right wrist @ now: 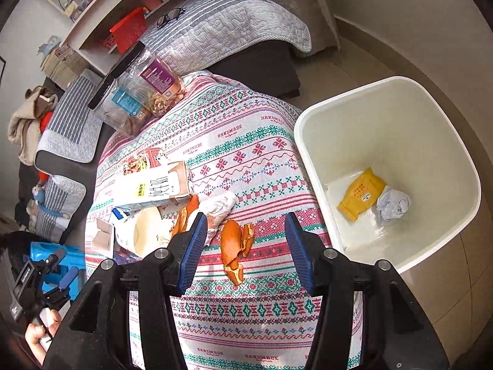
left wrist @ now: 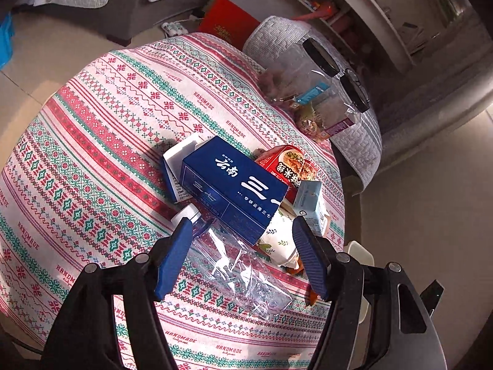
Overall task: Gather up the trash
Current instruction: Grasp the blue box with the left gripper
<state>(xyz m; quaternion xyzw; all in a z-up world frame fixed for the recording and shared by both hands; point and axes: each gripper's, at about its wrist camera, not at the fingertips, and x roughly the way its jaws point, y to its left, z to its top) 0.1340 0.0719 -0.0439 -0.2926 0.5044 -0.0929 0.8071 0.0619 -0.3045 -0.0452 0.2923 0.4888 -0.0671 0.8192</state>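
trash lay piled on the counter [right wrist: 262,141], two pieces already in the white bin [right wrist: 311,141].
right gripper [right wrist: 243,243] gaped empty over the orange peel [right wrist: 234,243]; left gripper [left wrist: 240,246] gaped empty astride the crushed bottle [left wrist: 240,265]. next: close, lift, bin.

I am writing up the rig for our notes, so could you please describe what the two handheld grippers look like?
Both match. The left gripper and right gripper each have a matte black frame of angular linkage arms with cut-out openings and round silver pivot pins. The fingers are flat, elongated blue pads with fine ribbing. No cables or markings show on them up close.
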